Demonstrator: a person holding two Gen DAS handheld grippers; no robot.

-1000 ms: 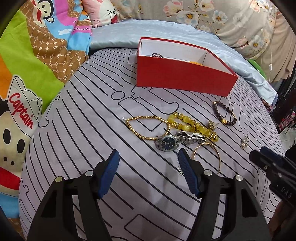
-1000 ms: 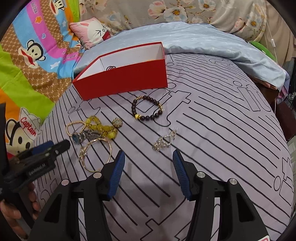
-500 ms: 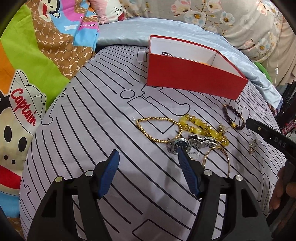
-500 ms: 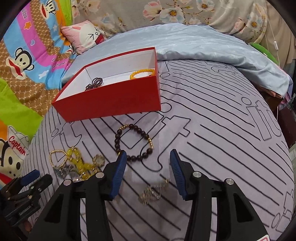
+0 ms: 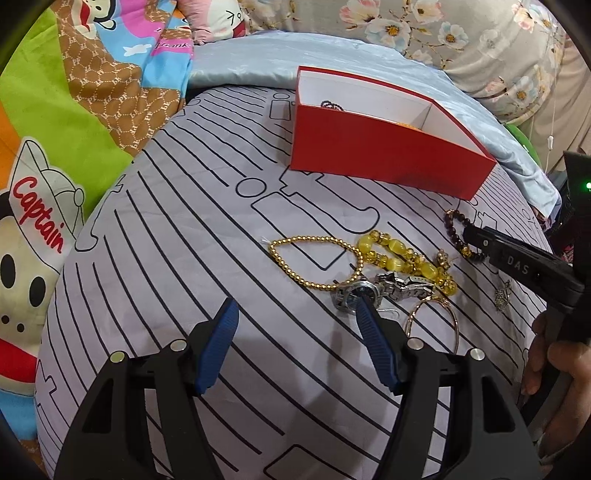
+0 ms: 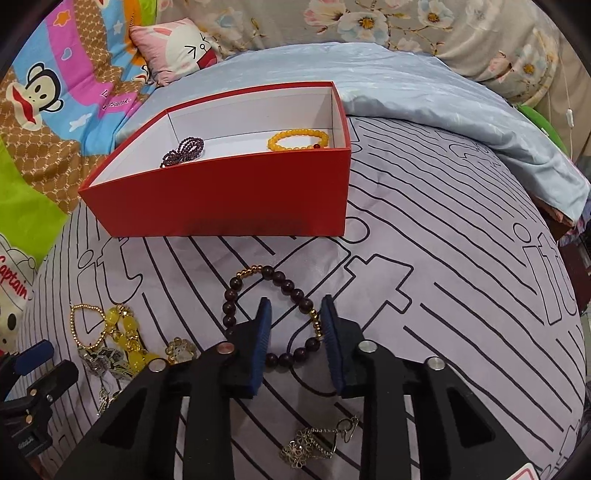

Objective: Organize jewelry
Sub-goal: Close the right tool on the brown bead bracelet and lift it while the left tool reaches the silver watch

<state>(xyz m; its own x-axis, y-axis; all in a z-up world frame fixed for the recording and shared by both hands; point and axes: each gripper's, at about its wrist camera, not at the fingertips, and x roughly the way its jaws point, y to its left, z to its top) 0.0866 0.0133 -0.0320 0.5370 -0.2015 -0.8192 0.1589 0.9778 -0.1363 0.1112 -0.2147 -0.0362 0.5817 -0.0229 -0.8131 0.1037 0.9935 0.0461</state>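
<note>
A bed covered in bright, mixed-up cloths.

The top was a pale grey sheet with black lines and shapes (image 6: 461, 258). Behind it lay a shiny light blue blanket (image 6: 406, 85). On the left was a colourful cartoon monkey quilt in green, brown, blue and pink (image 5: 92, 92), with the red word "Captain". A small pink pillow with a white bunny face (image 6: 177, 48) sat near the back. A grey cloth with big flowers (image 5: 443, 26) ran along the far side. The light was soft and even.
</note>
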